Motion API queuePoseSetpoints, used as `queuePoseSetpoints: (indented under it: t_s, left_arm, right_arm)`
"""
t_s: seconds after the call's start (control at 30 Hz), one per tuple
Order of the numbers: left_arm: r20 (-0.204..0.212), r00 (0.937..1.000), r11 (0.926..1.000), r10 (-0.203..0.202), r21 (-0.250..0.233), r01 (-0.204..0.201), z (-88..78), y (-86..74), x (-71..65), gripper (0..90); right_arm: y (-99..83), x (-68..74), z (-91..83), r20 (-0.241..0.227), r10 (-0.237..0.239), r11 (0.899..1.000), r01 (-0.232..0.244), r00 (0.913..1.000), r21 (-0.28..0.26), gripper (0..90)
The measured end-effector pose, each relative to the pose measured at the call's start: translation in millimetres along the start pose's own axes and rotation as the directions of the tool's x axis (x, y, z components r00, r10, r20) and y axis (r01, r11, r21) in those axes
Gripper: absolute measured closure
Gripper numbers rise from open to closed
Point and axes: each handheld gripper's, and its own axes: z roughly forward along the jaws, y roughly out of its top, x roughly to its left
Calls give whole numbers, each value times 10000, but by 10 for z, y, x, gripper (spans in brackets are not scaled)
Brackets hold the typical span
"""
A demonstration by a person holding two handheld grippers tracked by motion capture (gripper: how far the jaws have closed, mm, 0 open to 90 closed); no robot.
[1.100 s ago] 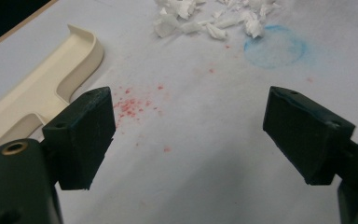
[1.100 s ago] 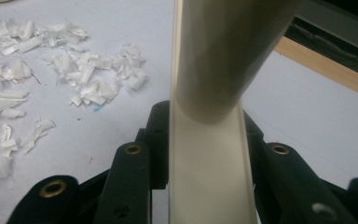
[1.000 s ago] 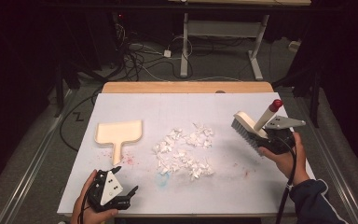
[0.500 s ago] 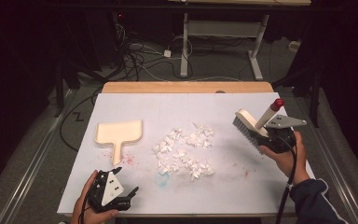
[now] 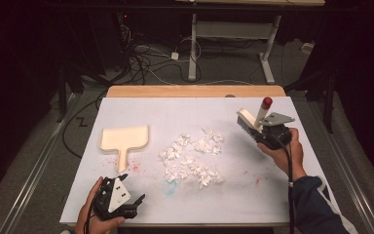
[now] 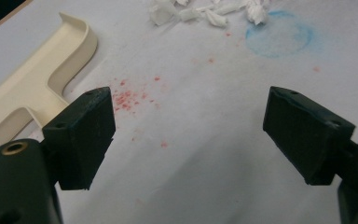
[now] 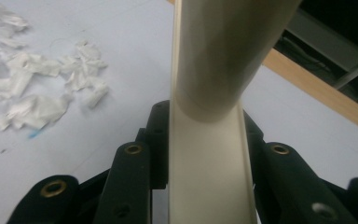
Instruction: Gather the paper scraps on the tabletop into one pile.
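A cream dustpan [image 5: 124, 140] lies flat on the white sheet at the left, handle toward me. Several white paper scraps [image 5: 192, 156] are heaped in the middle. My right gripper [image 5: 260, 130] is shut on the cream brush [image 5: 247, 120], whose dark bristles point at the sheet and whose red-tipped handle stands up, just right of the heap. In the right gripper view the brush handle [image 7: 209, 140] sits clamped between the jaws, with the scraps [image 7: 42, 88] to the left. My left gripper [image 5: 121, 197] rests open near the front edge, below the dustpan [image 6: 37, 79], with nothing between its pads [image 6: 81, 135].
The white sheet [image 5: 282, 185] covers a wooden table [image 5: 195, 91]. Red specks [image 6: 130, 98] and a faint blue ring [image 6: 279, 32] stain the sheet. Beyond the table are cables and desk legs on a dark floor.
My right gripper has carried the brush a little to the left, toward the scrap heap, and slightly lower. The left gripper has stayed put.
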Motion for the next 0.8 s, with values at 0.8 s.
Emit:
queuePoseSetpoints:
  t_s: [0.8]
  left_arm:
    - [11,9992,9971,391,647,-391,77,15,-76,157]
  right_arm:
    - [238,767,420,-1587,-1541,9873,1583,9752,143,682]
